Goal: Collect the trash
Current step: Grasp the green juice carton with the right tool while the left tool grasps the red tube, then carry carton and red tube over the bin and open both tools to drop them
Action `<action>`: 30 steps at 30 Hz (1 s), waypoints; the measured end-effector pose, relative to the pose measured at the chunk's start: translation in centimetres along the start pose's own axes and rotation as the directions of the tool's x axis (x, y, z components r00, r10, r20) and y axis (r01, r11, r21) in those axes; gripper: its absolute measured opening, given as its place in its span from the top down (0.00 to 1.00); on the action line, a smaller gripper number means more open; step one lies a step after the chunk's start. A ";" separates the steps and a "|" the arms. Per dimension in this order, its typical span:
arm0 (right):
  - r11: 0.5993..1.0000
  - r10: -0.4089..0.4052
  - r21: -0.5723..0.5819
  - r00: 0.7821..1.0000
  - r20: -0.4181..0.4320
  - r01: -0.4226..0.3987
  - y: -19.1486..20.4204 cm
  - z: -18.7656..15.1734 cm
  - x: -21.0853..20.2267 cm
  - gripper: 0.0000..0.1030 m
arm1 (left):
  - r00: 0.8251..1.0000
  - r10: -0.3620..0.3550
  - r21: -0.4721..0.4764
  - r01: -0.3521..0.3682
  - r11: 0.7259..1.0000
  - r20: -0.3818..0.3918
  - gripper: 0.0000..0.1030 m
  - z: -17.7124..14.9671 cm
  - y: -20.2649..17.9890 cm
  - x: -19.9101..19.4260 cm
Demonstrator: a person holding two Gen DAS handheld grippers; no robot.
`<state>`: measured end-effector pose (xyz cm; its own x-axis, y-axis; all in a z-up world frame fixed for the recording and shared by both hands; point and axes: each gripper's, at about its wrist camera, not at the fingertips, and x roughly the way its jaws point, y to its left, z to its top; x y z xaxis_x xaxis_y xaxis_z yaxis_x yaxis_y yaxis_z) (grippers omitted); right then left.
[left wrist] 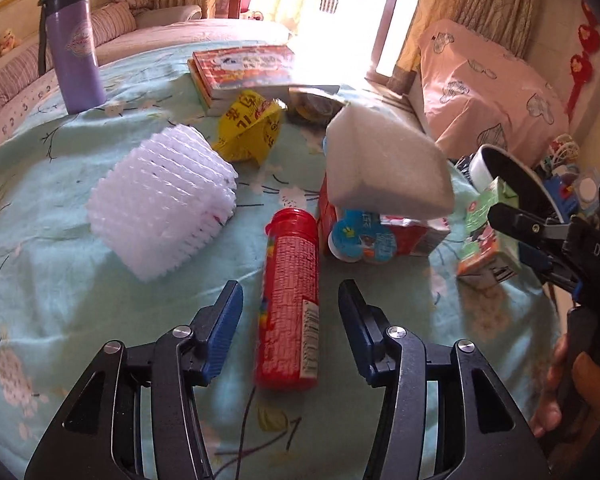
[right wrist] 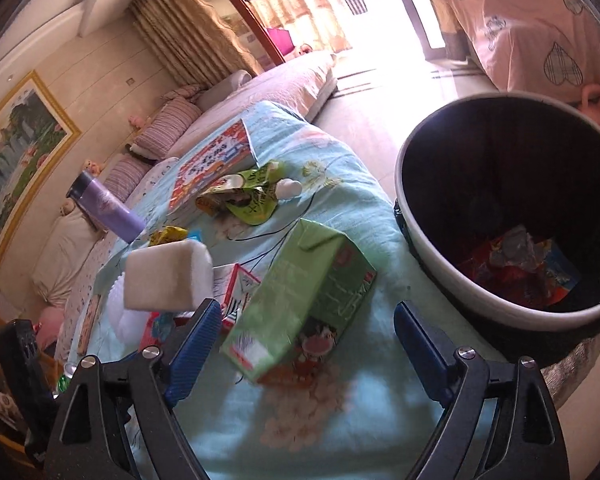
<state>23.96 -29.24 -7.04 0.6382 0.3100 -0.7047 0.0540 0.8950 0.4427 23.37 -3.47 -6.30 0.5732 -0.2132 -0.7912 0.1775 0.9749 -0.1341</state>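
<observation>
Right wrist: bin point(right wrist: 412, 216) contents indistinct.

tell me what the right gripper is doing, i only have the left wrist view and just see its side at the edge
Observer: The right gripper is open, its jaws spread around the green carton on the bedspread, not yet closed on it.
Operator: is the bin close to it
Observer: Yes, the trash bin stands just right of the carton, beside the bed edge.
Operator: anything in the bin yet
Observer: Some crumpled wrappers, red, blue and silvery, lie at its bottom.
Operator: other trash i can't see well
Observer: A torn green and yellow packet lies beyond the carton, next to the book.
</observation>
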 end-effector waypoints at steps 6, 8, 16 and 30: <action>0.997 0.013 -0.072 1.000 -0.014 -0.014 0.7 -0.4 1.0 0.37 | 0.999 -0.043 -0.022 0.043 0.999 0.004 0.73 -0.9 0.7 -0.8; 0.994 0.018 -0.105 1.000 0.007 -0.017 1.0 -0.6 0.0 0.60 | 0.998 -0.056 -0.034 0.057 0.998 0.013 0.73 -1.4 0.9 -1.6; 0.992 0.066 -0.112 0.997 0.039 -0.061 0.0 -1.1 -3.6 0.66 | 0.986 -0.149 -0.040 0.152 0.988 0.069 0.73 -2.3 -0.7 -5.4; 0.996 0.069 -0.063 0.988 0.135 -0.061 -4.5 -0.2 -9.5 0.66 | 0.959 -0.280 0.111 0.274 0.955 0.041 0.73 -0.3 -10.5 -4.5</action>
<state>17.50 -36.15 -2.47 0.7383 0.3253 -0.5909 -0.0335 0.8926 0.4496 18.69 -12.71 -1.45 0.5331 -0.4801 -0.6967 0.4152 0.8659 -0.2790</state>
